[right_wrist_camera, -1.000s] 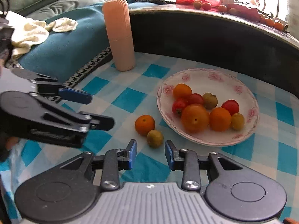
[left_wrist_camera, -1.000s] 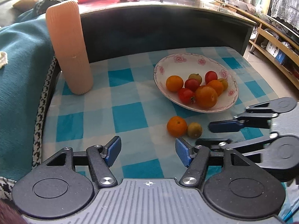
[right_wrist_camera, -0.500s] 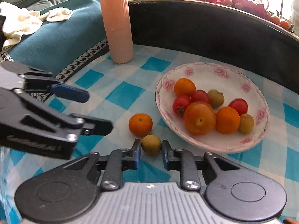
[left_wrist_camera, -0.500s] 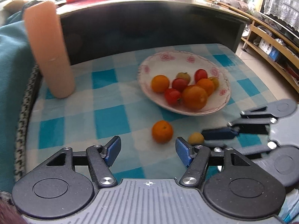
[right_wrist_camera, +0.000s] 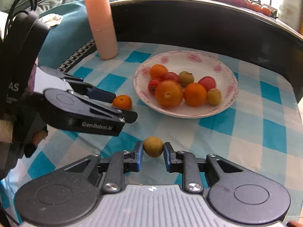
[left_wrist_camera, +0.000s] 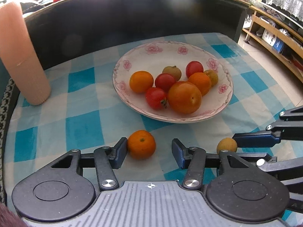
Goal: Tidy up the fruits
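1. Two loose fruits sit on the checked tabletop, near side of the plate: small orange left, small brownish fruit right.
2. Your right tongs are clamped narrow on the brownish fruit, pads on both its sides, ready to lift.
3. Your left tongs have just been closing, orange between them; left pad touches, right pad apart, so no grip yet.
4. Plate already holds oranges and tomatoes, likely the goal for both.
5. Pink ribbed cylinder stands far left, out of the way.
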A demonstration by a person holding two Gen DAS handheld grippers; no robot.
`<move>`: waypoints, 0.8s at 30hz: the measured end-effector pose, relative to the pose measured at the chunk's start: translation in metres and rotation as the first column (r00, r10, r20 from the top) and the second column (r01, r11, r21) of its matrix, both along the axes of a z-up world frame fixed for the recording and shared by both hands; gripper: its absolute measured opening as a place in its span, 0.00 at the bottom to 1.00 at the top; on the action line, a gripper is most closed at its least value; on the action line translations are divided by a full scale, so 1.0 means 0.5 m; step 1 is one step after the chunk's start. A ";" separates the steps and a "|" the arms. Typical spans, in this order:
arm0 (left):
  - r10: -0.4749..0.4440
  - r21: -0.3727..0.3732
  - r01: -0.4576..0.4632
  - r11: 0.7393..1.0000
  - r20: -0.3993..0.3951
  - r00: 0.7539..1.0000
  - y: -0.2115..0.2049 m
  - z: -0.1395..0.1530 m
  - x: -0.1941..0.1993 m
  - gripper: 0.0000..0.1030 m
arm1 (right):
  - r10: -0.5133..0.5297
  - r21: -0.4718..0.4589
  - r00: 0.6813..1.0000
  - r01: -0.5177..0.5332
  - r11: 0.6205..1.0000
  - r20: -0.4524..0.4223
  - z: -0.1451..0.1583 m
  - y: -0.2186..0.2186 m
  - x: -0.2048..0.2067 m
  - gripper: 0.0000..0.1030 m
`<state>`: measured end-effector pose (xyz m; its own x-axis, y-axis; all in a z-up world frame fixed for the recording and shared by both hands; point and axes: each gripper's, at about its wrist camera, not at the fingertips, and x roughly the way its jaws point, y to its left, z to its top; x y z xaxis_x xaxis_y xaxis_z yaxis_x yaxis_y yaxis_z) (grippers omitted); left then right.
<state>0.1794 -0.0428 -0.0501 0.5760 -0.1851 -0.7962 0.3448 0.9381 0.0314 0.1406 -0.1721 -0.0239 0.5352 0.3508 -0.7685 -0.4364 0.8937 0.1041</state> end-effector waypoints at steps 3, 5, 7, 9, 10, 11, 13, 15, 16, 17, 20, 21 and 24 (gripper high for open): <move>-0.008 0.000 0.008 1.000 -0.001 1.000 -0.004 0.001 -0.003 0.52 | -0.007 0.005 1.000 0.007 1.000 0.001 0.001 -0.004 0.005 0.39; -0.008 0.000 0.008 1.000 0.000 1.000 -0.005 0.001 -0.003 0.51 | -0.010 0.004 1.000 0.010 1.000 -0.001 0.000 -0.008 0.006 0.39; -0.006 -0.007 0.006 1.000 -0.001 1.000 -0.005 0.002 -0.002 0.48 | -0.014 0.002 1.000 0.014 1.000 -0.007 -0.004 -0.009 0.008 0.39; -0.004 0.001 0.004 1.000 0.002 1.000 -0.007 0.003 -0.001 0.41 | -0.017 -0.003 1.000 0.017 1.000 -0.010 -0.008 -0.009 0.010 0.39; -0.004 -0.001 0.004 1.000 0.000 1.000 -0.008 0.003 -0.001 0.39 | -0.018 -0.004 1.000 0.018 1.000 -0.012 -0.009 -0.010 0.011 0.39; -0.005 -0.002 0.005 1.000 -0.002 1.000 -0.009 0.004 -0.002 0.38 | -0.018 -0.004 1.000 0.018 1.000 -0.013 -0.009 -0.010 0.012 0.39; -0.011 0.006 0.011 1.000 0.000 1.000 -0.011 0.005 -0.006 0.38 | -0.019 -0.004 1.000 0.019 1.000 -0.012 -0.009 -0.012 0.012 0.39; -0.018 0.010 0.018 1.000 -0.003 1.000 -0.013 0.007 -0.013 0.38 | -0.022 -0.002 1.000 0.022 1.000 -0.010 -0.008 -0.014 0.014 0.39; -0.022 0.009 0.022 1.000 -0.004 1.000 -0.014 0.009 -0.017 0.38 | -0.023 -0.002 1.000 0.023 1.000 -0.008 -0.006 -0.016 0.014 0.39; -0.025 0.009 0.025 1.000 -0.004 1.000 -0.014 0.012 -0.022 0.38 | -0.023 -0.003 1.000 0.023 1.000 -0.007 -0.006 -0.016 0.014 0.39; -0.036 0.004 0.036 0.999 -0.006 0.999 -0.014 0.024 -0.042 0.38 | -0.018 -0.011 1.000 0.018 1.000 -0.003 -0.003 -0.012 0.009 0.39; -0.039 0.005 0.039 0.999 -0.008 0.999 -0.014 0.028 -0.050 0.38 | -0.016 -0.014 1.000 0.016 1.000 0.000 -0.002 -0.011 0.007 0.39; -0.049 -0.001 0.049 0.999 -0.016 0.999 -0.017 0.033 -0.077 0.38 | -0.011 -0.028 1.000 0.011 1.000 0.000 0.001 -0.004 0.000 0.39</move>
<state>0.1409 -0.0514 -0.0336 0.5537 -0.2136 -0.8049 0.3911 0.9200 0.0248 0.1405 -0.1740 -0.0233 0.5389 0.3232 -0.7779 -0.4264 0.9011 0.0790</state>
